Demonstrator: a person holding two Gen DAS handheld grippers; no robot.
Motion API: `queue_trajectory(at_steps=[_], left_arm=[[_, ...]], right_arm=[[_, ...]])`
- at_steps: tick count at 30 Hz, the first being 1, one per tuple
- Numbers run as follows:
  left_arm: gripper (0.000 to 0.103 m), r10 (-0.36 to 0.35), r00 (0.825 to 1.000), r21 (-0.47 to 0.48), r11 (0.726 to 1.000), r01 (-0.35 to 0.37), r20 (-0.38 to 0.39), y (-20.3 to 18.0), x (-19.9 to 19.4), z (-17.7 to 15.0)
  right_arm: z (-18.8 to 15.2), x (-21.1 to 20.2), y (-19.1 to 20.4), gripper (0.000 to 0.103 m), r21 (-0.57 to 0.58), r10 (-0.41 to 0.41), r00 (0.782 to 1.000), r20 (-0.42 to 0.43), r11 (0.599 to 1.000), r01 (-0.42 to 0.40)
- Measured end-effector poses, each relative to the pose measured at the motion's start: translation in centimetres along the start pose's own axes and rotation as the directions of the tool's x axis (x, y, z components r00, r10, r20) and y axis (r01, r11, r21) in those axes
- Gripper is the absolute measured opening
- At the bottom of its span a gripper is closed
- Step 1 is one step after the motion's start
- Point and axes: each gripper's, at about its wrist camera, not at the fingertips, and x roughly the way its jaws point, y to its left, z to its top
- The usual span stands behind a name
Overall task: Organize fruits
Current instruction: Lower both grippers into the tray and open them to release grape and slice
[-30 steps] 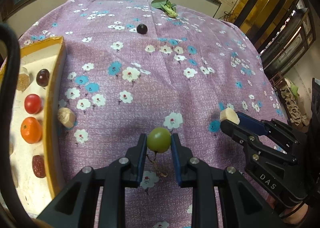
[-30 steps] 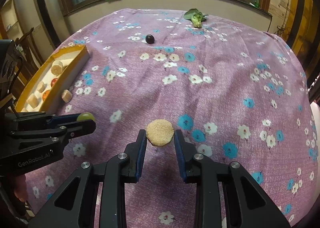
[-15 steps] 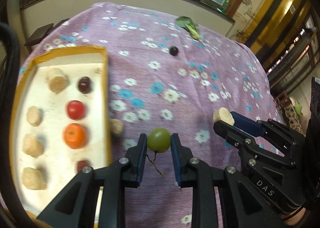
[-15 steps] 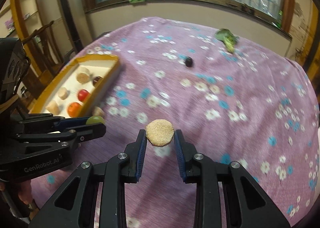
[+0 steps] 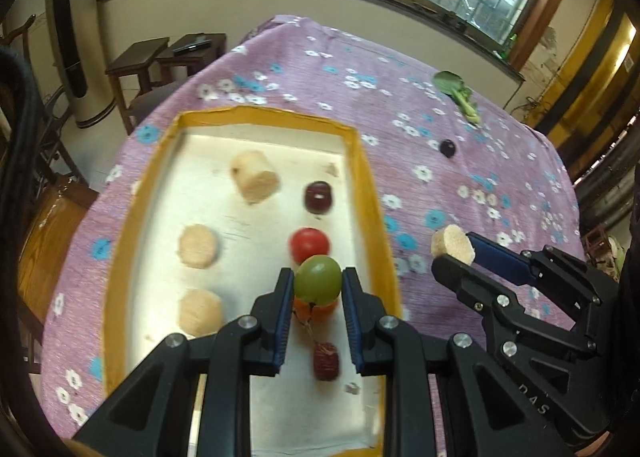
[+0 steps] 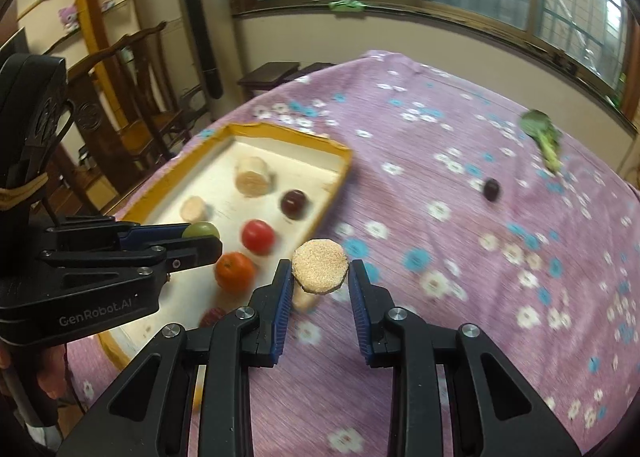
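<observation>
Now left gripper (image 5: pixel 316 285) pinching green grape (image 5: pixel 318 284) above tray (image 5: pixel 366 193); right gripper (image 6: pixel 319 275) clamping tan slice (image 6: pixel 319 265).

My left claw (image 5: pixel 318 289) held a grape (image 5: pixel 318 280) over the tray (image 5: pixel 370 193); my right claw (image 6: pixel 320 281), holding a round slice (image 6: pixel 319 265), hung beside the tray's right wall.

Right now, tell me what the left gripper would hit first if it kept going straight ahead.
Probably the orange in the tray, directly behind the green grape that the left gripper holds; the red tomato sits just beyond. Depth is unclear.
</observation>
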Motion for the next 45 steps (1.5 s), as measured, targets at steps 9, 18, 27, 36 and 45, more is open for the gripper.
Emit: queue_trajectory(at_steps=[9, 18, 27, 36, 45], left_arm=[[0.026, 0.046, 0.999, -0.035, 0.998, -0.047, -0.028, 3.1, 2.2, 1.6], [0.026, 0.049, 0.997, -0.040, 0.998, -0.052, -0.059, 4.0, 5.1, 3.1], [0.026, 0.045, 0.995, -0.048, 0.998, -0.050, -0.091, 4.9, 7.2, 3.6], [0.026, 0.060, 0.995, -0.031, 0.998, -0.063, -0.082, 4.9, 7.2, 3.6], [0.026, 0.074, 0.994, -0.040, 0.996, -0.077, -0.075, 5.4, 6.8, 3.4]], right_arm=[[2.3, 3.5, 2.2, 0.027, -0.043, 0.043, 0.999, -0.001, 0.998, -0.043], [3.7, 7.2, 1.7, 0.027, -0.004, 0.072, 0.997, -0.037, 0.997, -0.072], [3.8, 9.3, 1.5, 0.027, -0.001, 0.067, 0.995, -0.076, 0.998, -0.067], [3.7, 9.5, 1.6, 0.027, -0.018, 0.057, 0.994, -0.089, 0.998, -0.059], [3.9, 9.6, 2.3, 0.027, -0.023, 0.070, 0.991, -0.113, 0.997, -0.073]])
